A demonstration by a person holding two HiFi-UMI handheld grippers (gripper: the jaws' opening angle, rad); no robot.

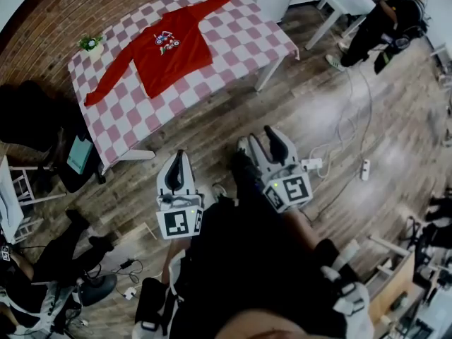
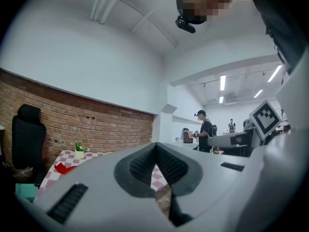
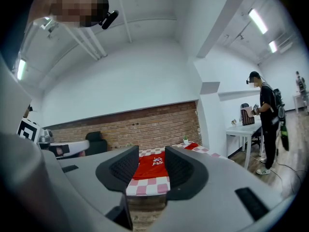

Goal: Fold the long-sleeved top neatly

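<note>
The red long-sleeved top (image 1: 169, 46) lies spread flat, sleeves out, on a table with a pink-and-white checked cloth (image 1: 233, 37) at the top of the head view. Both grippers hang over the wooden floor, well short of the table. My left gripper (image 1: 179, 157) is shut, its pads meeting with nothing between them (image 2: 155, 151); past it only a red sleeve end (image 2: 63, 168) shows. My right gripper (image 1: 258, 141) is open and empty. Through its gap (image 3: 150, 154) I see the top (image 3: 153, 164) on the checked cloth (image 3: 147, 185) far ahead.
A small potted plant (image 1: 90, 43) stands at the table's left corner. A black chair (image 1: 28, 111) sits left of the table. A person (image 1: 385, 20) stands by a white table at the upper right. Cables and a power strip (image 1: 365, 169) lie on the floor.
</note>
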